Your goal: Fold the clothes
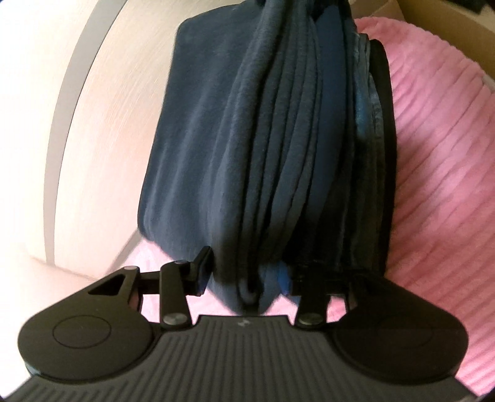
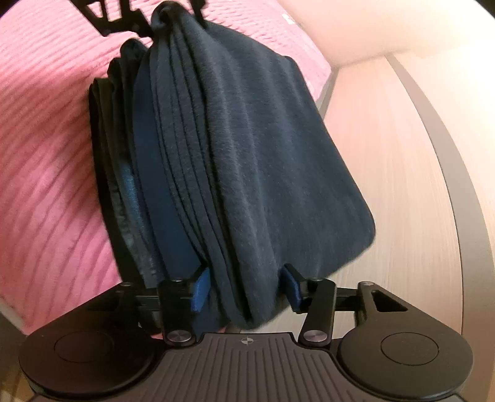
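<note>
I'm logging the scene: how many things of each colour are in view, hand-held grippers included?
Navy: 1, the folded garment
Pink: 1, the ribbed blanket
Black: 2, the left hand-held gripper and right hand-held gripper
Brown: 1, the cardboard box
Total: 5

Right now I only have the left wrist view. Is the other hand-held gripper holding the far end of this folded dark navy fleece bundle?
Observer: Yes. In the right wrist view, the right hand-held gripper is shut on the folded dark navy fleece bundle at that end.
Operator: Does it have every layer?
Observer: No. Its blue pads clamp only the fleece layers. The black layers, on the side towards the pink ribbed blanket, lie outside them.
</note>
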Tool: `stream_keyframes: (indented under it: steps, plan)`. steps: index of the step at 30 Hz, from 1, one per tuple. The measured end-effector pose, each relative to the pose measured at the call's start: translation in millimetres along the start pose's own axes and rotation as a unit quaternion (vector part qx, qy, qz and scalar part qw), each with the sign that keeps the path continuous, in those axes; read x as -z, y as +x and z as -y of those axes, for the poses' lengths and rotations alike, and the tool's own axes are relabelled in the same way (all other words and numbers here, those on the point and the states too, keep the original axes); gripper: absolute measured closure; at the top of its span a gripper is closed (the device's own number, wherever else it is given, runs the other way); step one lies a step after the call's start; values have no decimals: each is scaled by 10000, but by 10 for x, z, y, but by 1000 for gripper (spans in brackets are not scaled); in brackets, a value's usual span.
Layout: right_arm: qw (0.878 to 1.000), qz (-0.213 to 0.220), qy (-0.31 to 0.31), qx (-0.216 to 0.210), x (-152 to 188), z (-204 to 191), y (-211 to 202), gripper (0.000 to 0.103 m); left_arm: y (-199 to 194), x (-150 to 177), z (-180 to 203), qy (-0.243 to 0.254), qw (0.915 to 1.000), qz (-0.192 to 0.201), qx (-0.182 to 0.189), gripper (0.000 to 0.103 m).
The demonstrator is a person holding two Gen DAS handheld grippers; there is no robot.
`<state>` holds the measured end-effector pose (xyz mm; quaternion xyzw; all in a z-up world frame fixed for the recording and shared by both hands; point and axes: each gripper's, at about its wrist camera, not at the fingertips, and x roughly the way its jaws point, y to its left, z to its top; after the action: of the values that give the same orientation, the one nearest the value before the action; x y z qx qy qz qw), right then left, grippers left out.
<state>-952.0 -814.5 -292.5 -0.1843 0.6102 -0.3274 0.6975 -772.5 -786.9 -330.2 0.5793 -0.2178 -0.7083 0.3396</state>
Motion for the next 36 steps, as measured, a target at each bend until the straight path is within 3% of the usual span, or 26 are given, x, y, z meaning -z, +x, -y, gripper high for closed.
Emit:
stream_keyframes:
  steps: [1, 5, 8, 11, 13, 14, 17, 18, 20, 23, 26, 31, 36]
  plan:
    - [9999, -70, 121, -40, -5, -10, 3, 43, -68, 36, 9, -86, 9999, -65, 67, 64]
    - [9948, -221, 976, -193, 35, 130, -83, 43, -341, 169, -262, -915, 9956, -104, 143, 64]
    - [9817, -98, 1870, -360, 64, 356, -208, 43, -510, 2, -654, -2054, 9786, 48, 136, 64]
    - [9509, 371, 2994, -690, 54, 671, -360, 44, -461, -73, -1046, -3098, 9498, 121, 425, 64]
    - [9246, 619, 3623, -1007, 26, 852, -292, 56, -379, -77, -1170, -3470, 9346, 184, 766, 64]
    - [9119, 697, 3884, -1130, 12, 931, -222, 57, -305, -103, -1177, -3569, 9290, 153, 972, 64]
    - [8954, 776, 4231, -1151, -18, 1165, 63, 65, -42, -49, -1047, -3592, 9209, -256, 1494, 70]
    - [8892, 707, 4366, -1174, -6, 1238, 196, 75, 12, 12, -1002, -3631, 9174, -358, 1590, 70]
    - [8758, 540, 4637, -1230, 23, 1381, 471, 81, 30, 117, -968, -3767, 9125, -336, 1562, 70]
    - [8357, 207, 5262, -1561, 221, 1524, 918, 92, 20, 218, -927, -3959, 9055, -211, 1511, 70]
    - [8413, 278, 5162, -1580, 264, 1508, 985, 92, 146, 38, -919, -3946, 9063, -273, 1492, 70]
    - [8366, 294, 5176, -1770, 310, 1620, 811, 91, 53, -158, -1062, -4013, 9021, -393, 1539, 70]
    - [8431, 617, 5032, -1795, 313, 1619, 276, 90, -159, -105, -1203, -4601, 8759, -219, 1434, 73]
